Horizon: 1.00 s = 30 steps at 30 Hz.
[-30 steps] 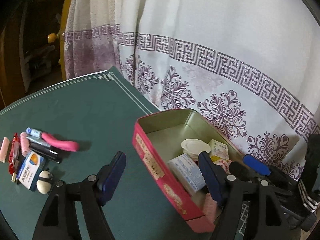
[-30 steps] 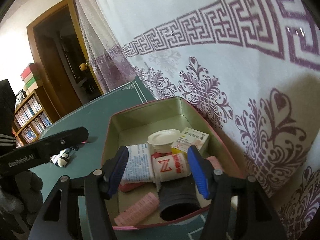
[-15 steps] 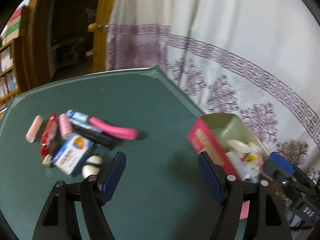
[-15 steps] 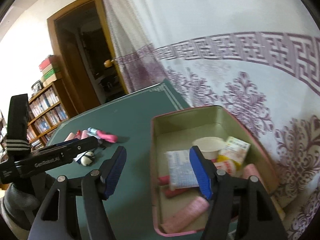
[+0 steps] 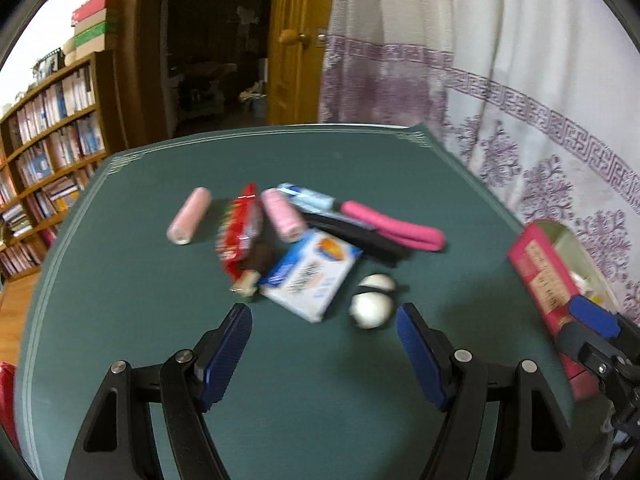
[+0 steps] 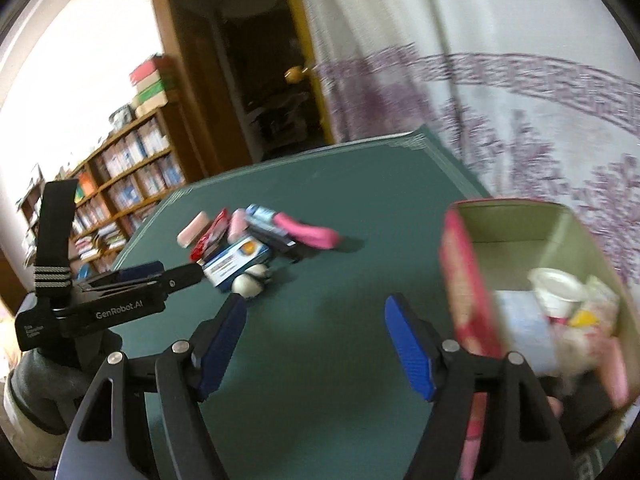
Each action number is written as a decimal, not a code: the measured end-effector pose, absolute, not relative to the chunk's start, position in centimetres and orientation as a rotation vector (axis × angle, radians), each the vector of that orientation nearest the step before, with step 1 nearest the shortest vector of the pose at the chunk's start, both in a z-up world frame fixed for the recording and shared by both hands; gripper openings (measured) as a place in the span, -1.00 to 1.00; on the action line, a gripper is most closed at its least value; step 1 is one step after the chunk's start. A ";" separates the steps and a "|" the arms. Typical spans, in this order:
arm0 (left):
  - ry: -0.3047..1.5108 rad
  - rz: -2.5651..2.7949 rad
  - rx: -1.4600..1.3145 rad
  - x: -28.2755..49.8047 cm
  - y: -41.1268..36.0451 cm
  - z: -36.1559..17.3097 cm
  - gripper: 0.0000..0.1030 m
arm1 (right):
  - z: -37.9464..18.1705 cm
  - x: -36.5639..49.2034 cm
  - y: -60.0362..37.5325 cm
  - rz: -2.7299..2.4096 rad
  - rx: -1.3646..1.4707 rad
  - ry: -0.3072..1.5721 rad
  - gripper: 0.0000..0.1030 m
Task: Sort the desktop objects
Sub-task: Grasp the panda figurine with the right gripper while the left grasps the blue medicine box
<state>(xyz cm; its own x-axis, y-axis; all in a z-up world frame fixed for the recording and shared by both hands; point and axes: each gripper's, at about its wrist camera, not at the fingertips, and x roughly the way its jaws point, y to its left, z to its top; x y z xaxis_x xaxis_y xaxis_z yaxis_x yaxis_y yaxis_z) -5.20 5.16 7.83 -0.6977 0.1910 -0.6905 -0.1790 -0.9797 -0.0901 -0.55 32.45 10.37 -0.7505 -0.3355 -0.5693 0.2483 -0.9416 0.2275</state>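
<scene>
Pink tool point(image 5: 394, 226) lies flat, long axis toward tin point(image 5: 538, 268).

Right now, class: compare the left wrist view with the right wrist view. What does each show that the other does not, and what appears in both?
Only the left wrist view shows the left gripper from behind, jaws open and empty, and a blue pad of the right gripper at its right edge.

Only the right wrist view shows inside the red tin, with the white cup, and the right gripper, whose empty jaws have just been opening.

Both show the green table, blue-and-white box, pink-handled tool, bookshelf and curtain.
</scene>
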 end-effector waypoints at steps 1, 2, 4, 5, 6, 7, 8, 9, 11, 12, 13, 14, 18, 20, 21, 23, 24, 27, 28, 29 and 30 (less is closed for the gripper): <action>-0.026 2.724 -1.119 -5.2 4.5 7.7 0.48 | 10.1 -1.0 31.8 -2.654 0.922 -0.191 0.47; -0.031 2.727 -1.127 -5.2 3.8 7.5 0.48 | 9.7 -1.5 31.2 -2.633 0.940 -0.189 0.47; -0.050 2.740 -1.142 -5.2 2.4 7.1 0.48 | 9.0 -2.4 29.6 -2.595 0.973 -0.175 0.47; -0.058 2.747 -1.149 -5.3 1.8 6.9 0.48 | 8.8 -2.7 29.0 -2.583 0.982 -0.166 0.47; -0.067 2.753 -1.156 -5.3 1.3 6.7 0.48 | 8.4 -3.1 28.1 -2.568 0.994 -0.151 0.47; -0.078 2.757 -1.165 -5.4 0.8 6.4 0.48 | 8.2 -3.5 27.4 -2.559 1.002 -0.140 0.47; -0.086 2.759 -1.170 -5.5 0.5 6.2 0.48 | 7.8 -4.0 26.6 -2.544 1.013 -0.128 0.47; -0.097 2.760 -1.175 -5.5 0.1 6.0 0.48 | 7.5 -4.3 26.1 -2.536 1.025 -0.120 0.47; -0.114 2.758 -1.181 -5.7 -0.4 5.7 0.48 | 7.0 -5.2 25.1 -2.524 1.046 -0.103 0.47; -0.120 2.756 -1.184 -5.7 -0.6 5.5 0.48 | 6.7 -5.8 24.6 -2.519 1.057 -0.098 0.47; -0.124 2.754 -1.187 -5.7 -0.7 5.4 0.48 | 6.5 -6.2 24.2 -2.516 1.064 -0.094 0.47; -0.127 2.752 -1.192 -5.9 -0.6 5.2 0.48 | 6.4 -6.6 23.9 -2.516 1.070 -0.087 0.47; -0.128 2.736 -1.204 -6.3 -0.7 4.7 0.48 | 5.6 -8.6 22.6 -2.518 1.100 -0.061 0.47; -0.130 2.730 -1.209 -6.6 -0.7 4.5 0.48 | 5.1 -9.6 22.1 -2.516 1.119 -0.052 0.47; -0.131 2.728 -1.213 -6.7 -0.6 4.4 0.48 | 4.8 -10.2 21.8 -2.517 1.130 -0.048 0.47; -0.133 2.721 -1.221 -7.0 -0.5 4.2 0.48 | 4.5 -10.8 21.5 -2.519 1.140 -0.033 0.46; -0.133 2.717 -1.225 -7.1 -0.4 4.1 0.48 | 4.3 -11.2 21.3 -2.521 1.148 -0.023 0.42; -0.117 2.704 -1.227 -7.3 0.1 3.9 0.48 | 3.4 -11.9 21.2 -2.498 1.187 -0.019 0.17; -0.110 2.701 -1.225 -7.3 0.3 3.9 0.48 | 3.2 -11.9 21.3 -2.489 1.186 -0.023 0.07; -0.105 2.697 -1.223 -7.4 0.4 3.9 0.48 | 3.3 -11.8 21.2 -2.500 1.178 -0.005 -0.14; -0.100 2.695 -1.222 -7.5 0.6 3.9 0.48 | 3.3 -11.7 21.2 -2.492 1.173 0.002 -0.20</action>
<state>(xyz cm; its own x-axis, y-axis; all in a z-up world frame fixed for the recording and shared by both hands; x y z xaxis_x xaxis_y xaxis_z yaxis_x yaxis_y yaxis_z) -7.48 0.62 3.90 -0.6457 0.1910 -0.7393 -0.1357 -0.9815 -0.1350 -11.71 21.23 3.31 -0.5765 -0.3414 -0.7424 0.3426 -0.9258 0.1597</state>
